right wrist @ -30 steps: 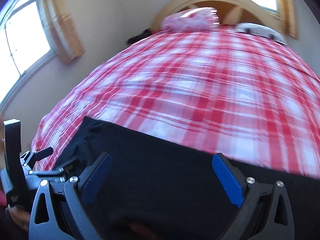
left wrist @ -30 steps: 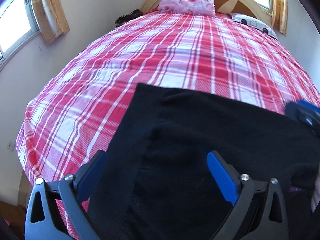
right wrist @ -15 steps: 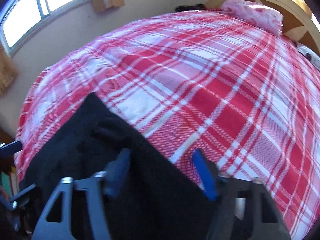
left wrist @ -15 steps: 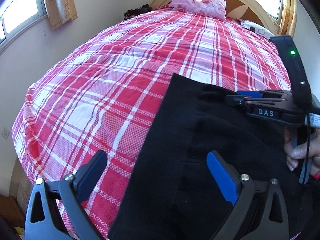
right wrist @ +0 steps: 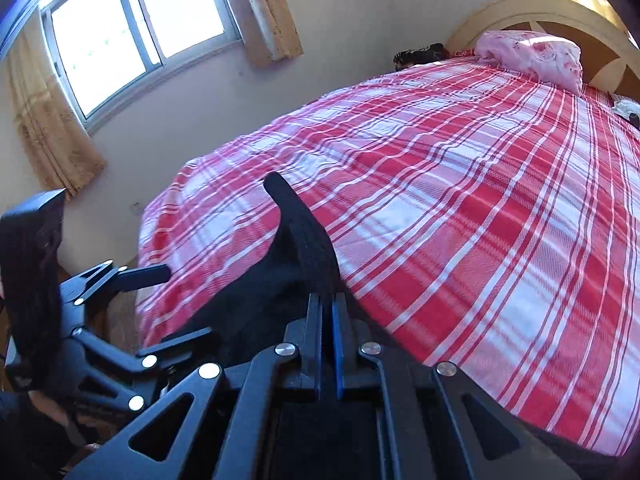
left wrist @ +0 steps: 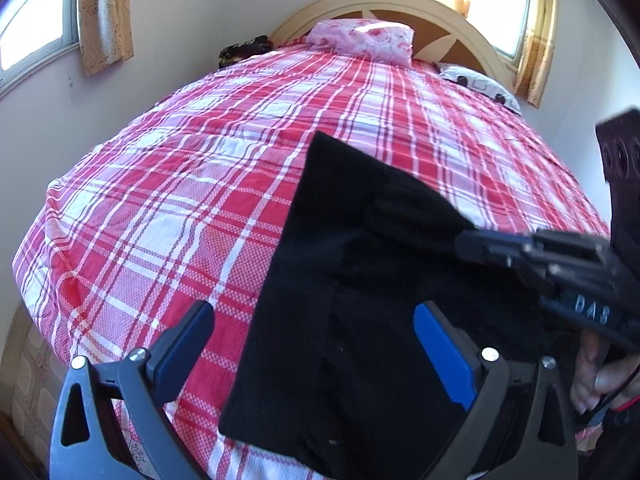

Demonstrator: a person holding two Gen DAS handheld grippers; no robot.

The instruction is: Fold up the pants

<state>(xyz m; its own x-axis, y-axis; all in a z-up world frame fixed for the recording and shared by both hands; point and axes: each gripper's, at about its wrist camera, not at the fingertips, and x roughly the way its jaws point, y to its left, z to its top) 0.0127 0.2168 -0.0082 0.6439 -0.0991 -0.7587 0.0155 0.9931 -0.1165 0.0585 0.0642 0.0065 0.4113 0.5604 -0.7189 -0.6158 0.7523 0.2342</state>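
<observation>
Where clamped by the right gripper (right wrist: 328, 304), drawn up into a narrow, curved ridge of thick black cloth standing off the bed. Jaws there just been closing, now pressed together with blue pads meeting on that fold of the pants (right wrist: 308, 240).

Seen from the left wrist, the same pants (left wrist: 360, 280) as a long, slanted, roughly rectangular panel: matte, soft, faintly fuzzy knit, straight along the left border, with a lengthwise seam and a puckered hump toward the right gripper (left wrist: 472, 240). Lying near the foot end of the bed, on a plaid sheet (left wrist: 160, 220) of coarse, checkered red, pink and white weave, lightly creased.

Left gripper (left wrist: 316, 320) spread wide and gripping nothing: black angular plastic arms with silver rivets and flat blue fingers (left wrist: 444, 356), one over bare plaid, the other over black cloth. Whether touching the fabric, cannot tell.

At the right edge, a hand (left wrist: 592, 372) wrapped around the right gripper's handle.

Farther back, a pink floral pillow (left wrist: 364, 38), soft and rumpled, against an arched cream headboard (left wrist: 440, 4). Beside the window, tan patterned curtains (left wrist: 106, 12).
</observation>
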